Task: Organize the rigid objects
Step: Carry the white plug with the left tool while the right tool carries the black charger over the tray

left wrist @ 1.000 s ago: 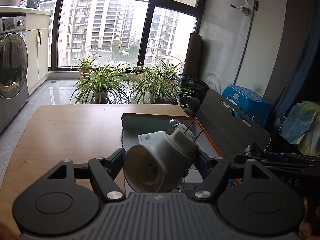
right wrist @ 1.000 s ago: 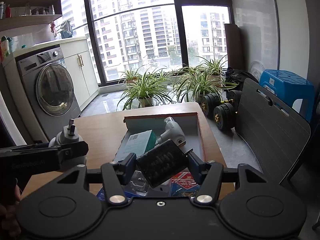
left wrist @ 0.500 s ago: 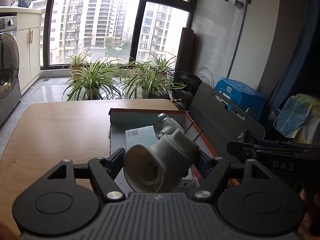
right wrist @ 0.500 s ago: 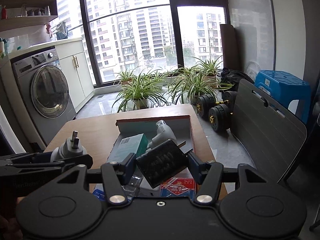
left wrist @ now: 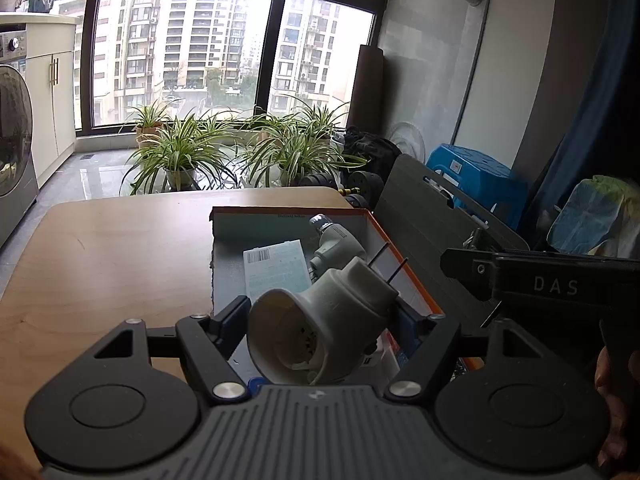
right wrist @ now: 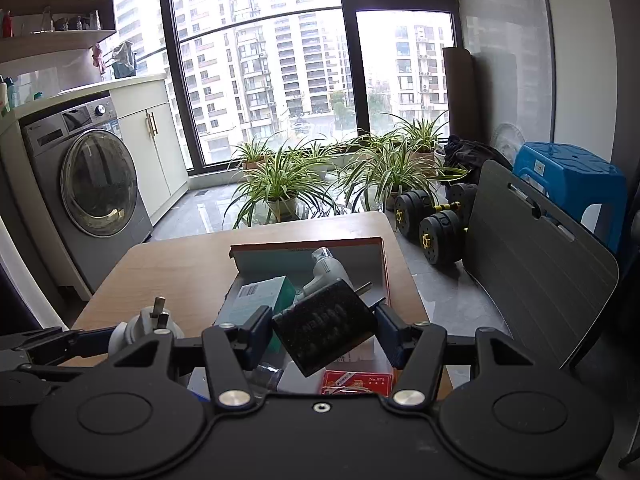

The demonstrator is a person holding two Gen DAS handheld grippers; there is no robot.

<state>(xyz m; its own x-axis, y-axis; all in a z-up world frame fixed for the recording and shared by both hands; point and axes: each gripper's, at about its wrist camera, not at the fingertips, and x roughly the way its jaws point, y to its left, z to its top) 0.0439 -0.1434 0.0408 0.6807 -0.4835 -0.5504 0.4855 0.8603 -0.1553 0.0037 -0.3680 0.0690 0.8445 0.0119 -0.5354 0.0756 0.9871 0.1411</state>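
My left gripper (left wrist: pixel 322 314) is shut on a white plug-in lamp socket (left wrist: pixel 340 304), its two prongs pointing up and to the right. The socket (right wrist: pixel 148 324) also shows at the lower left of the right wrist view. My right gripper (right wrist: pixel 324 330) is shut on a black speckled block (right wrist: pixel 324 326), held tilted with a metal pin at its far corner. Both hang over the near end of an open box with an orange rim (left wrist: pixel 288 212) on the wooden table (left wrist: pixel 100 260). Inside lie a second white socket (left wrist: pixel 336 244), a teal carton with a barcode (right wrist: pixel 256 296) and a red card pack (right wrist: pixel 356 380).
A grey slatted board (right wrist: pixel 532 264) leans right of the table, with dumbbells (right wrist: pixel 432 224) and a blue stool (right wrist: pixel 568 176) behind it. Potted plants (right wrist: pixel 280 184) line the window. A washing machine (right wrist: pixel 92 184) stands at the left.
Both grips stay the same. The views have drifted slightly, and the left gripper with its socket sits a little lower in the right wrist view.
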